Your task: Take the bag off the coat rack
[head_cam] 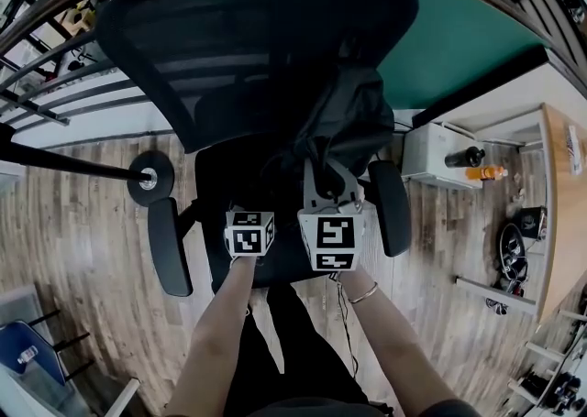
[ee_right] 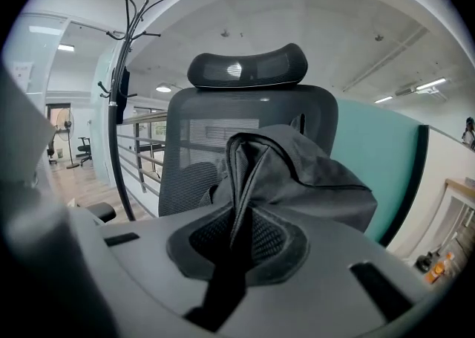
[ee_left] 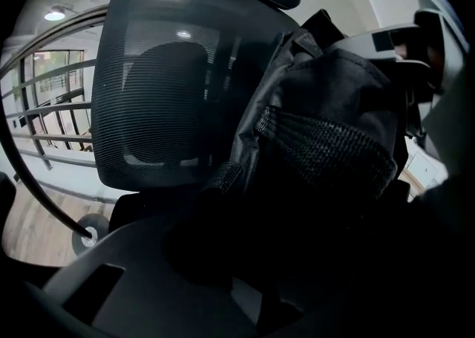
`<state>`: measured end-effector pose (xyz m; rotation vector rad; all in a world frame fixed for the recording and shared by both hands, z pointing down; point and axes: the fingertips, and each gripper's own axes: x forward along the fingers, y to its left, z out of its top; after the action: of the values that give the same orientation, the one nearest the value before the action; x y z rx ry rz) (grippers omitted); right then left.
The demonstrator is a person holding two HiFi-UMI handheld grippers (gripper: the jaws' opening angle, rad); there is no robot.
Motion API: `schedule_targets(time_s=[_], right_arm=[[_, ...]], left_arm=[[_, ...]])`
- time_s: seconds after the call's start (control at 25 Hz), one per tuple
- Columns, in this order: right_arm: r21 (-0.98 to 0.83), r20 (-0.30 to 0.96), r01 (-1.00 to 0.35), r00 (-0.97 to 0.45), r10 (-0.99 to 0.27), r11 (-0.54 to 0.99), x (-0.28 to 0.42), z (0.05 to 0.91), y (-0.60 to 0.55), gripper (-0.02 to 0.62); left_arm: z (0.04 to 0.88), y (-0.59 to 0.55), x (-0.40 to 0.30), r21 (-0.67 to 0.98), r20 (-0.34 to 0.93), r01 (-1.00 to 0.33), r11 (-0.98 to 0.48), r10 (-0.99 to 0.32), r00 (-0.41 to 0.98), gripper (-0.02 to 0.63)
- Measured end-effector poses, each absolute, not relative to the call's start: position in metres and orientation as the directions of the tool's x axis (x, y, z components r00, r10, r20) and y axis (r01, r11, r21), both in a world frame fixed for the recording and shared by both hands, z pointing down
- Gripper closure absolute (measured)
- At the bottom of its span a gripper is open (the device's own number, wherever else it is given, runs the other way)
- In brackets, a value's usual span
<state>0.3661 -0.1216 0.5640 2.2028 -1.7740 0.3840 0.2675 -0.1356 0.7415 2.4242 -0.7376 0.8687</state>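
A black bag slumps on the seat of a black mesh office chair, leaning on its backrest. My right gripper is shut on a fold of the bag, and the pinched fabric runs down into the narrow slit between its jaws. In the head view this right gripper reaches into the bag's near side. My left gripper sits just left of it over the seat. In its own view the bag fills the right side, and the left gripper lies in darkness, so its grip is unclear.
The coat rack stands bare to the left of the chair; its pole and round base rest on the wood floor. A railing runs behind. A green partition and a white shelf with bottles are at the right.
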Motion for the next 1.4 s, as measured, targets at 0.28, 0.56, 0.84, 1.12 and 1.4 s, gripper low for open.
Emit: schedule_targets(time_s=[0.28,0.56,0.84,1.12,1.4], right_arm=[[0.038,0.396,-0.987,0.157,-0.905,-0.155,0.344,0.576,-0.132,0.554],[0.014,0.441,-0.996,0.084,-0.894,-0.086,0.310,0.594,-0.144,0.541],[-0.009,0.482,-1.000,0.022,-0.876,-0.030,0.284,0.610,-0.151,0.532],[-0.027,0.525,-1.000,-0.012,-0.851,-0.003,0.260,0.627,-0.160,0.528],[-0.024,0.558,-1.000,-0.021,-0.829,0.009,0.252,0.639,-0.163,0.512]], left_arm=[[0.762,-0.144,0.251,0.252,0.717,-0.646,-0.720,-0.310,0.625,0.538],[0.787,-0.150,0.227,0.244,0.774,-0.684,-0.688,-0.287,0.565,0.523],[0.808,-0.150,0.203,0.248,0.806,-0.718,-0.651,-0.272,0.525,0.511],[0.818,-0.150,0.167,0.251,0.841,-0.778,-0.576,-0.268,0.470,0.511],[0.806,-0.144,0.148,0.260,0.837,-0.804,-0.535,-0.290,0.464,0.511]])
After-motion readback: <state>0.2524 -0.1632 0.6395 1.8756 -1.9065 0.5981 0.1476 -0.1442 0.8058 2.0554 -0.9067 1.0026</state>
